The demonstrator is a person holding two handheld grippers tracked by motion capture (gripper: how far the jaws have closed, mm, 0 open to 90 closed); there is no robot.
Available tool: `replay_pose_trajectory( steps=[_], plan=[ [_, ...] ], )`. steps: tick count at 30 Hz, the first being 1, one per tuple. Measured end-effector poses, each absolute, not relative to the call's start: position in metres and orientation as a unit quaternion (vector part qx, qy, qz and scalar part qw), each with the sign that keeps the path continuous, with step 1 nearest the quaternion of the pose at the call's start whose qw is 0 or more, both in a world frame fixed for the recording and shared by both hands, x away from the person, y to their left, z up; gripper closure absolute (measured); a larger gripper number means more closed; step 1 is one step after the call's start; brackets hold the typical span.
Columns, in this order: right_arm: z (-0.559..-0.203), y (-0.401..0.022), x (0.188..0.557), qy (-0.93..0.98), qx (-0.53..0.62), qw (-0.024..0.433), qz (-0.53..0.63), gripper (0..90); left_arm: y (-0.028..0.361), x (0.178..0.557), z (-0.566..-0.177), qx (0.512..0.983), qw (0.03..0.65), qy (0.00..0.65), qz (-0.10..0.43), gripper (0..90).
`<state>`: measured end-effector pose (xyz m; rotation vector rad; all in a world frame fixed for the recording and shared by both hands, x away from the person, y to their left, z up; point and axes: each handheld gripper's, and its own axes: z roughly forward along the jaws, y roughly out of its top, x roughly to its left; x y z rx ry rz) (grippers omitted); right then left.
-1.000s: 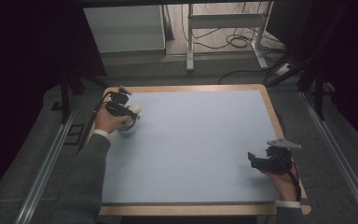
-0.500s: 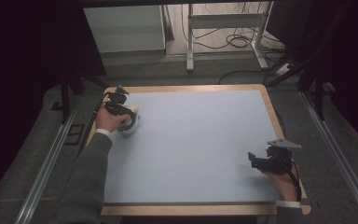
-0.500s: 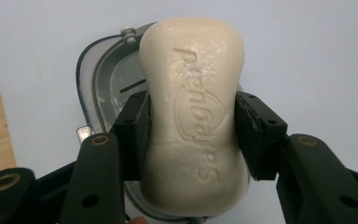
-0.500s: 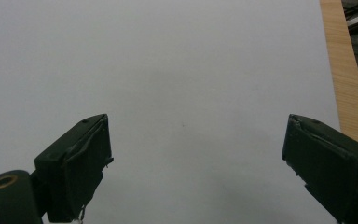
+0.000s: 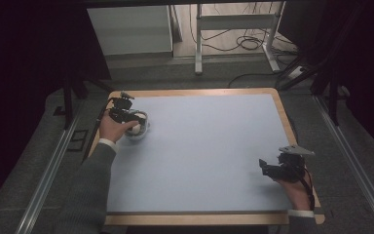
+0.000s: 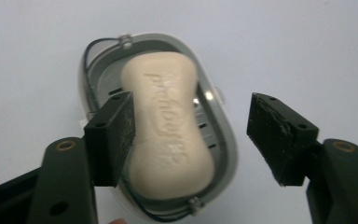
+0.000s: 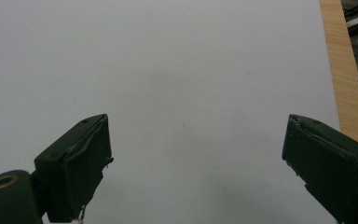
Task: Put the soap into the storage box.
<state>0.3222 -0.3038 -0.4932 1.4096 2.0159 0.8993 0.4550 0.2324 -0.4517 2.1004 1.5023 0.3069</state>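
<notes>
A cream bar of soap (image 6: 168,126) with embossed lettering lies in an oval grey-and-white soap dish (image 6: 227,154). My left gripper (image 6: 193,109) hangs over it and its jaws have just been opening. The soap sits between them, the left pad (image 6: 114,135) close beside the bar and the right pad (image 6: 272,135) well apart from it. In the high view the left gripper (image 5: 135,117) is over the dish (image 5: 140,132) at the table's far left. My right gripper (image 5: 265,168) rests open at the near right with nothing between its jaws (image 7: 196,140).
The table has a pale blue top (image 5: 204,146) with a wooden border (image 7: 342,70). Dark floor, metal rails and a white stand with cables lie beyond the far edge.
The left gripper has come down a little over the dish and its jaws have spread apart, with the pale soap now lying in the dish. The right hand has kept still.
</notes>
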Motion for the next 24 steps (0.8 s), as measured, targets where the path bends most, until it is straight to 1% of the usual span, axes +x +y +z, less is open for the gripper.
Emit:
replay_pose_trajectory(
  steps=[5, 8, 10, 14, 22, 24],
  plan=[
    [-0.493, -0.304, 0.322, 0.743, 0.521, 0.257, 0.332, 7.7, 0.225, 0.443, -0.45, 0.786, 0.292, 0.533, 0.114, 28.9],
    [-0.493, -0.303, 0.322, 0.743, 0.52, 0.259, 0.332, 7.6, 0.214, 0.429, -0.456, 0.807, 0.298, 0.499, 0.106, 27.5],
    [-0.493, -0.303, 0.322, 0.743, 0.52, 0.26, 0.333, 7.7, 0.212, 0.425, -0.457, 0.811, 0.3, 0.492, 0.104, 27.5],
    [-0.492, -0.304, 0.321, 0.741, 0.519, 0.263, 0.336, 7.9, 0.203, 0.404, -0.464, 0.826, 0.312, 0.46, 0.1, 27.8],
    [-0.491, -0.301, 0.32, 0.743, 0.514, 0.263, 0.338, 7.9, 0.19, 0.376, -0.48, 0.842, 0.317, 0.426, 0.095, 26.9],
    [-0.491, -0.301, 0.32, 0.744, 0.512, 0.264, 0.339, 7.9, 0.188, 0.37, -0.485, 0.839, 0.325, 0.426, 0.093, 26.8]
  ],
)
